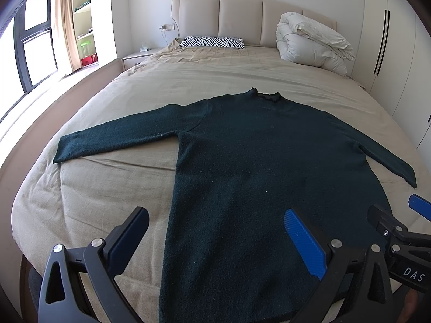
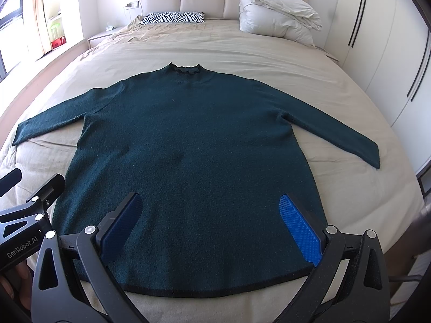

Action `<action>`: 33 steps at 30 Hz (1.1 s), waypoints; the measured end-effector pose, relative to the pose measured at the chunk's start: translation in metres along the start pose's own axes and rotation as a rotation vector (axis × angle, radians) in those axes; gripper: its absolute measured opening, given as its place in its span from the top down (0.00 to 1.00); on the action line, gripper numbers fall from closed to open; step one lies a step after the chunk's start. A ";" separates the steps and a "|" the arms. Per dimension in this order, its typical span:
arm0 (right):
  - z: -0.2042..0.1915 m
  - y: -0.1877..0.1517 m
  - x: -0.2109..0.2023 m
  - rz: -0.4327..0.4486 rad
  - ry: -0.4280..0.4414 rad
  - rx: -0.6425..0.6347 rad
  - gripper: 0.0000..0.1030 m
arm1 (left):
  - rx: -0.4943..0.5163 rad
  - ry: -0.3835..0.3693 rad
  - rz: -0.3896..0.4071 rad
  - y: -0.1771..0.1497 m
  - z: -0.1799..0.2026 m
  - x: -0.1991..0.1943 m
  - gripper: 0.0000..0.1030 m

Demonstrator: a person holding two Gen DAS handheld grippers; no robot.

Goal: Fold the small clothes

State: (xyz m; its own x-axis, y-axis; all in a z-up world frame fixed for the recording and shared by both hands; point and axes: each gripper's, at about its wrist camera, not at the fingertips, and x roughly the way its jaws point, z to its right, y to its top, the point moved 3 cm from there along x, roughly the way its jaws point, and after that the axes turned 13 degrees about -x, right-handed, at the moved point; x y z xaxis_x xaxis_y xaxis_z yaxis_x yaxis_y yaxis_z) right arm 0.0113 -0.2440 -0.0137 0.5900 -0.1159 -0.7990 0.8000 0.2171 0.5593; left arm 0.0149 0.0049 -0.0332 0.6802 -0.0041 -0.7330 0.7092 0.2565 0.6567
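Dark green knitted sweater (image 2: 188, 145) lay flat, sleeves spread, on the beige-sheeted bed (image 2: 269, 53). You held your left gripper (image 1: 215, 242) and right gripper (image 2: 215, 231) spread wide and empty above its hem. Folding hadn't begun; next you likely needed to pinch a sleeve and carry it inward.

Bed (image 2: 350, 177) round sweater (image 2: 188, 140) prob. clear; duvet (image 2: 277, 13) far.

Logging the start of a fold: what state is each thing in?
Dark green knit sweater: spread flat, unfolded, sleeves out.
Left hand-held gripper: open, empty.
Right hand-held gripper: open, empty.
White duvet: bundled at the headboard.
Beige bed sheet: spread, lightly creased.
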 end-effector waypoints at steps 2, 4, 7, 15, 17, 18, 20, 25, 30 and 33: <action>0.000 -0.002 0.001 -0.001 -0.001 -0.001 0.00 | 0.001 0.000 0.000 0.000 0.000 0.000 0.00; 0.000 -0.002 0.001 -0.001 0.001 0.001 0.00 | 0.002 0.000 0.000 0.000 0.000 0.000 0.00; 0.000 -0.003 0.001 -0.002 -0.001 -0.001 0.00 | 0.002 -0.002 -0.001 -0.001 0.000 0.000 0.00; 0.004 -0.004 0.009 0.000 0.014 0.024 0.00 | 0.004 -0.031 -0.011 -0.005 0.009 0.008 0.00; 0.014 -0.005 0.012 0.012 0.035 0.061 0.00 | 0.008 -0.043 -0.004 -0.004 0.012 0.012 0.00; 0.023 -0.005 0.014 0.024 0.043 0.085 0.00 | 0.017 -0.046 0.005 -0.002 0.015 0.013 0.00; 0.044 -0.006 0.015 0.063 0.068 0.142 0.00 | 0.048 -0.037 0.019 0.002 0.022 0.019 0.00; 0.141 -0.022 0.035 0.165 0.172 0.417 0.00 | 0.091 -0.036 -0.004 0.024 0.042 0.046 0.00; 0.273 -0.071 0.079 0.227 0.203 0.818 0.00 | 0.069 -0.081 -0.031 0.051 0.066 0.076 0.00; 0.345 -0.108 0.112 0.261 0.221 1.045 0.00 | 0.087 -0.091 0.047 0.062 0.082 0.088 0.00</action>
State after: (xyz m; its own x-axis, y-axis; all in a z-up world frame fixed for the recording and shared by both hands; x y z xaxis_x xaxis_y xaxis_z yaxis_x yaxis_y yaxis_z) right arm 0.0281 -0.6150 -0.0871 0.8053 0.0128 -0.5928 0.4124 -0.7304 0.5445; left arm 0.1343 -0.0588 -0.0425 0.7241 -0.0827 -0.6847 0.6870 0.1737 0.7056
